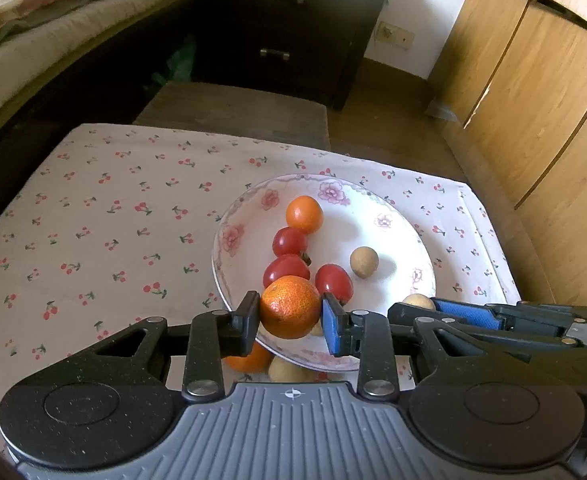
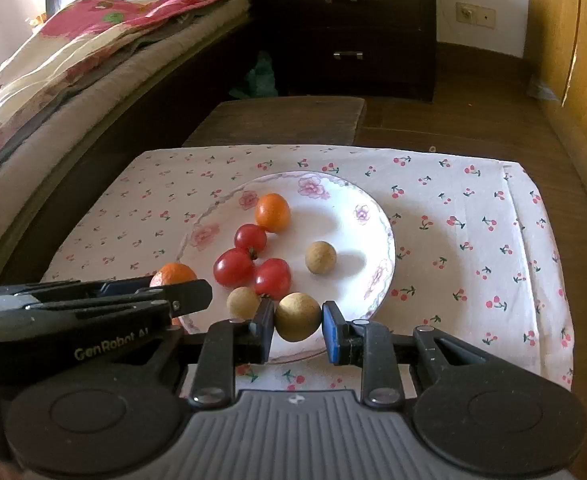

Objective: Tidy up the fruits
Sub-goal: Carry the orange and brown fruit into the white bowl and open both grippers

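A white flowered plate sits on the cherry-print cloth. It holds a small orange, three red cherry tomatoes and a tan longan. My left gripper is shut on an orange tangerine over the plate's near rim; the tangerine also shows in the right wrist view. My right gripper is shut on a tan longan over the plate's near edge. Another longan lies beside it.
An orange and a longan lie on the cloth under the plate's near rim. A brown stool stands beyond the table. A bed is at the left, a dark dresser behind, wooden cabinets at the right.
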A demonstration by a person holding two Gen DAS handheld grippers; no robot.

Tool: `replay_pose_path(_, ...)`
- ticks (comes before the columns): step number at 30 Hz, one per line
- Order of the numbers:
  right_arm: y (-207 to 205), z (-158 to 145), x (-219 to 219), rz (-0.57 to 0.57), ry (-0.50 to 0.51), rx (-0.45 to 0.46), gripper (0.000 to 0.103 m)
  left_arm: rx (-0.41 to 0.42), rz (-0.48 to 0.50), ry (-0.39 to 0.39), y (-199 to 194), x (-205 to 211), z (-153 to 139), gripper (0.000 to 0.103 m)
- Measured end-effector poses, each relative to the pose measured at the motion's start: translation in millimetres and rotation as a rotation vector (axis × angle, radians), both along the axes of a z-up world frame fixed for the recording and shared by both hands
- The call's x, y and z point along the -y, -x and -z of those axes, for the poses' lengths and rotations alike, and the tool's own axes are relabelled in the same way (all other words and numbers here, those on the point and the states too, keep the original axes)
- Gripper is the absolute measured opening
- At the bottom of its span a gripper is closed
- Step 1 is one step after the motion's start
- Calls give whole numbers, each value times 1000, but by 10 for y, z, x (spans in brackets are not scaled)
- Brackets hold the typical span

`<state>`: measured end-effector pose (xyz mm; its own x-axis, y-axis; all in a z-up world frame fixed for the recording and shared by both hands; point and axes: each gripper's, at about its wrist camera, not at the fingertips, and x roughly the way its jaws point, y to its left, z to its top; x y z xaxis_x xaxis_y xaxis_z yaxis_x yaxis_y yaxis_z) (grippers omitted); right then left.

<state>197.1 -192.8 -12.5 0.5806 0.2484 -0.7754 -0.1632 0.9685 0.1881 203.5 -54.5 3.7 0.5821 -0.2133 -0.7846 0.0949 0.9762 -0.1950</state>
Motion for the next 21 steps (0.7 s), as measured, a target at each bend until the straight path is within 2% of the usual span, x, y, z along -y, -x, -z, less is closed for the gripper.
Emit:
replay_pose_path(8, -63, 53, 5, 4, 5, 1, 28, -12, -8, -10, -56, 19, 53, 40)
replay_pose_path(21, -66, 59, -3, 14, 4, 17, 29, 13, 0, -49, -27, 44, 14, 42)
